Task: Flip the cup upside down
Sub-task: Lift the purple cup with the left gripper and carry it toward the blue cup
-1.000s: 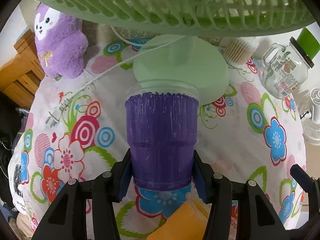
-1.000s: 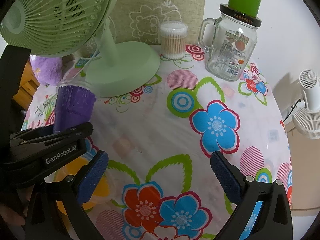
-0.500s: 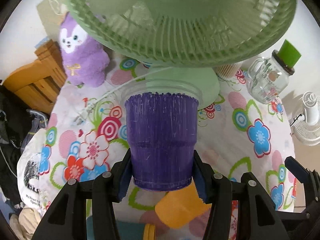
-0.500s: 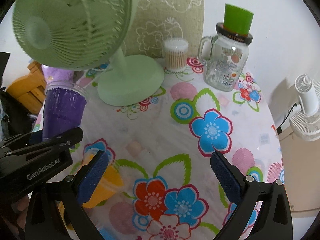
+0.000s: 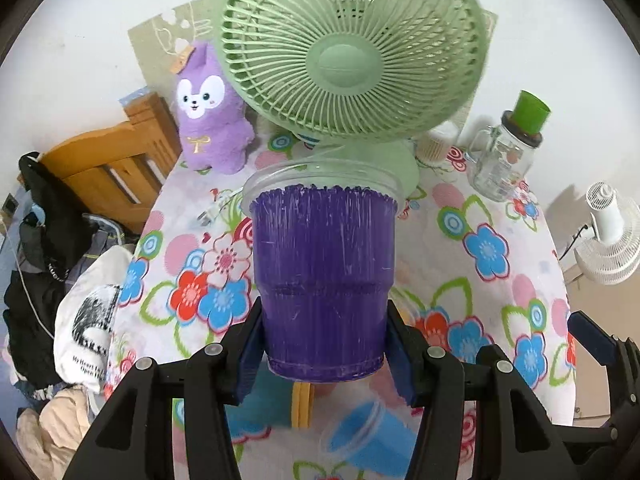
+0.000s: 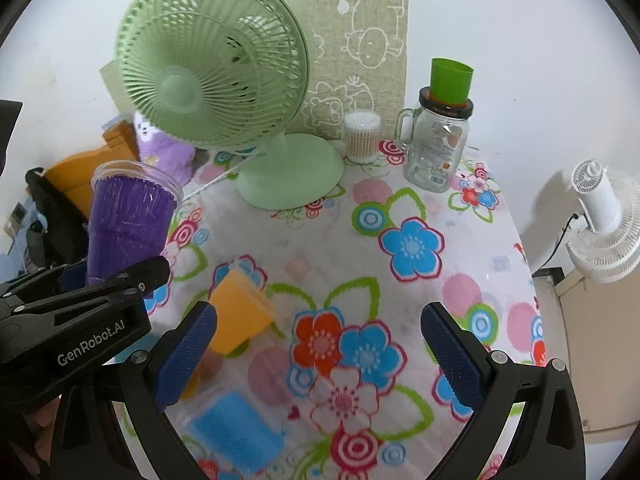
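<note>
My left gripper point(image 5: 322, 354) is shut on a purple plastic cup point(image 5: 323, 280) near its base. The cup is upright, mouth up, held well above the flowered tablecloth point(image 5: 492, 276). It also shows at the left of the right wrist view point(image 6: 128, 220), gripped by the left gripper point(image 6: 88, 280). My right gripper point(image 6: 318, 346) is open and empty above the table's front part. An orange cup point(image 6: 238, 312) lies on its side by its left finger. A blue cup point(image 6: 236, 432) lies on its side nearer the front edge.
A green desk fan point(image 6: 224, 80) stands at the back of the table, with a cotton swab tub point(image 6: 362, 136) and a glass jar with a green cup on top point(image 6: 438, 140) to its right. A purple plush toy point(image 5: 210, 120) sits at the back left. A white fan point(image 6: 604, 220) stands beyond the right edge.
My left gripper has lifted the purple cup high above the table. The right gripper has risen too, so more of the table, the orange and blue cups now show.
</note>
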